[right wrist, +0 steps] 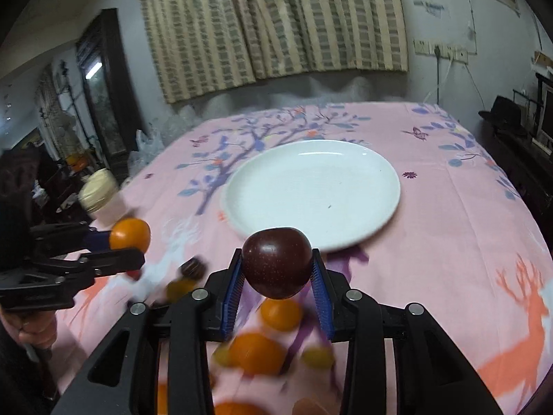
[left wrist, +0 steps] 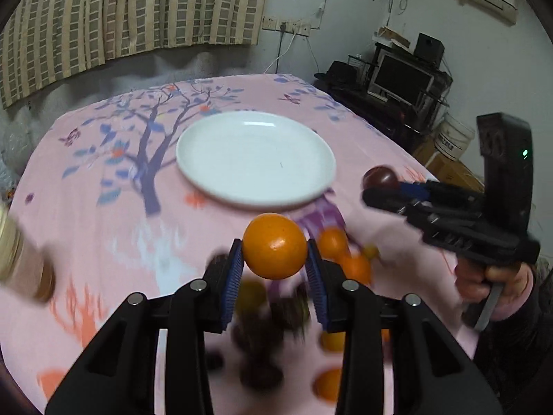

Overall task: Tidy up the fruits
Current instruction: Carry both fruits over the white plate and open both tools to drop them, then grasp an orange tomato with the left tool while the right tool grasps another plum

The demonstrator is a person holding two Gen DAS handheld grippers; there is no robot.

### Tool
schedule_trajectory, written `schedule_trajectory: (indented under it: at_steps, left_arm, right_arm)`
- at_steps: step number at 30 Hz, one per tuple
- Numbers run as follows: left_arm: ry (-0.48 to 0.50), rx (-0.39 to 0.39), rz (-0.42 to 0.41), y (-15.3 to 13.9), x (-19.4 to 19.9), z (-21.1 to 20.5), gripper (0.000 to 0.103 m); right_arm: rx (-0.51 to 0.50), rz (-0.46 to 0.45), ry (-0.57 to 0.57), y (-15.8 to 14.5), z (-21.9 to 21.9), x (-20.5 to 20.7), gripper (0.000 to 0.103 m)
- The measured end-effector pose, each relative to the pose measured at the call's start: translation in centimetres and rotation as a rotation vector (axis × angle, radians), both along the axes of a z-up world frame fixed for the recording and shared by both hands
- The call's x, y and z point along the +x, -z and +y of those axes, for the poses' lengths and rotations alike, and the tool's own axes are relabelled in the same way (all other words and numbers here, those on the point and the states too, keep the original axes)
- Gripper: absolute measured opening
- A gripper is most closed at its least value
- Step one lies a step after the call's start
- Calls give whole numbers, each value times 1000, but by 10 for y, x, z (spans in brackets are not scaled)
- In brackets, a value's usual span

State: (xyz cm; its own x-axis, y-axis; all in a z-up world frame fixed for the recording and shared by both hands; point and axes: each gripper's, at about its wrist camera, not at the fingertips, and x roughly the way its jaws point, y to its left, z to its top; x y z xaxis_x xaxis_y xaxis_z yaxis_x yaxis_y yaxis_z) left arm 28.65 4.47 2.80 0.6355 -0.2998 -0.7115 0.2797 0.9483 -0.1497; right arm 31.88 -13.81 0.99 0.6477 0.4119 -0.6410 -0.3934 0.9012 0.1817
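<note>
My left gripper [left wrist: 274, 252] is shut on an orange [left wrist: 274, 246] and holds it above the pink tablecloth, short of the white plate [left wrist: 255, 157]. My right gripper [right wrist: 276, 264] is shut on a dark red apple [right wrist: 276, 263], held just in front of the white plate [right wrist: 312, 192]. The plate holds nothing. In the left wrist view the right gripper [left wrist: 371, 188] shows at the right with the apple [left wrist: 379, 177]. In the right wrist view the left gripper [right wrist: 129, 245] shows at the left with the orange [right wrist: 130, 234]. Several blurred oranges [right wrist: 255, 352], small yellow fruits and dark fruits lie below both grippers.
A jar with a pale lid [right wrist: 100, 195] stands near the table's left edge. The round table wears a pink tree-print cloth [right wrist: 449, 228]. Curtains hang behind it. A dark desk with a monitor [left wrist: 401, 79] stands to the right of the table.
</note>
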Motion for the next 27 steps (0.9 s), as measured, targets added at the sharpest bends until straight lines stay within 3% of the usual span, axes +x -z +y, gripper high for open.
schedule_trajectory:
  at_steps: [2, 6, 14, 16, 17, 19, 22, 24, 27]
  left_arm:
    - [-4, 27, 34, 4, 48, -8, 35]
    - [-39, 64, 136, 28, 122, -18, 36]
    - [-67, 94, 259, 71, 174, -22, 36]
    - [-86, 113, 257, 73, 171, -22, 41]
    - [-95, 124, 245, 70, 168, -22, 48]
    - [-121, 126, 191, 53, 149, -19, 74]
    - [-145, 110, 105, 26, 114, -10, 89]
    - [-170, 84, 61, 10, 79, -3, 95]
    - [-231, 63, 2, 2, 21, 8, 98]
  right_arm:
    - [-45, 44, 29, 11, 8, 45, 38]
    - [-88, 123, 46, 33, 17, 94, 38]
    - [-132, 172, 53, 60, 22, 123, 39]
    - [-131, 165, 67, 59, 18, 121, 43]
    - [-126, 157, 72, 56, 17, 117, 47]
    - [-113, 127, 73, 44, 11, 102, 48]
    - [-109, 48, 65, 21, 1, 57, 57]
    - [-93, 1, 58, 9, -7, 19, 64]
    - [-42, -37, 53, 3, -19, -42, 71]
